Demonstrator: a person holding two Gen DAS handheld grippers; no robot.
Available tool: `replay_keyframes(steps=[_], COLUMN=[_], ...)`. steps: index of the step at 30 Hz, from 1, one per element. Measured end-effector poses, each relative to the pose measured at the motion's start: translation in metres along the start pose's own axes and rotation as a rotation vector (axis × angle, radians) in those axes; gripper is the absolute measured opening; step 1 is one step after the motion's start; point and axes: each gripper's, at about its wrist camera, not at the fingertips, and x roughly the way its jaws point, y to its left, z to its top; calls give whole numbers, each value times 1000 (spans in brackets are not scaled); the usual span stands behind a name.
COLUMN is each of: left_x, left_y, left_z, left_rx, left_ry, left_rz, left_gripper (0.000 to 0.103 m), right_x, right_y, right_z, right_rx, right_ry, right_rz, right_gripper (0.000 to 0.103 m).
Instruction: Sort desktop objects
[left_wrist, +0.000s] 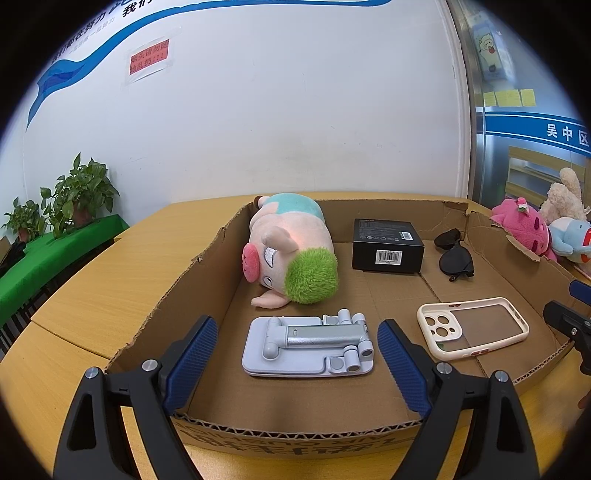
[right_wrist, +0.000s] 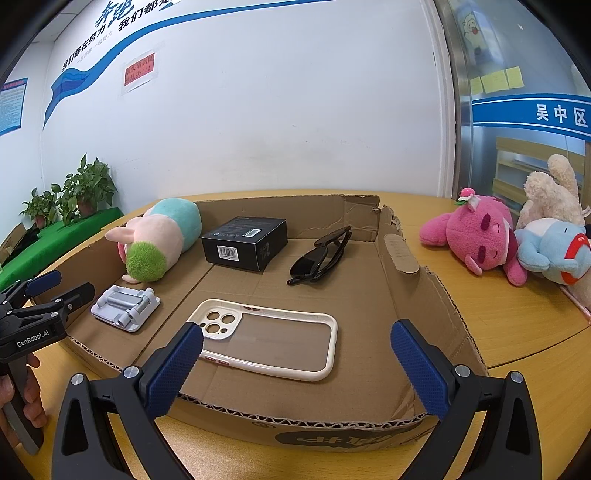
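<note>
A shallow cardboard box (left_wrist: 207, 258) (right_wrist: 413, 295) on the wooden table holds a pig plush with a green tuft (left_wrist: 291, 254) (right_wrist: 159, 236), a black carton (left_wrist: 388, 245) (right_wrist: 245, 242), black sunglasses (left_wrist: 456, 254) (right_wrist: 321, 256), a white phone case (left_wrist: 472, 328) (right_wrist: 266, 338) and a folded grey phone stand (left_wrist: 308, 343) (right_wrist: 125, 304). My left gripper (left_wrist: 297, 339) is open and empty, its fingers either side of the phone stand above the box's near edge. My right gripper (right_wrist: 297, 343) is open and empty over the phone case.
A pink plush (right_wrist: 476, 236) (left_wrist: 524, 229), a blue plush (right_wrist: 550, 249) (left_wrist: 570, 238) and a beige plush (right_wrist: 550, 192) lie on the table to the right of the box. Potted plants (left_wrist: 79, 192) (right_wrist: 86, 188) stand on a green surface at the far left.
</note>
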Motion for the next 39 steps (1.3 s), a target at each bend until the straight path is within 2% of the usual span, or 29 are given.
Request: replay_keyframes(steps=[39], left_x=[1], left_y=[1], left_z=[-1], left_rx=[14], left_ry=[2], left_rz=[-18], left_gripper=[89], right_x=[-3], right_y=[4], right_z=[-2], right_rx=[0], right_ry=[4], right_rz=[-9], right_gripper=[103])
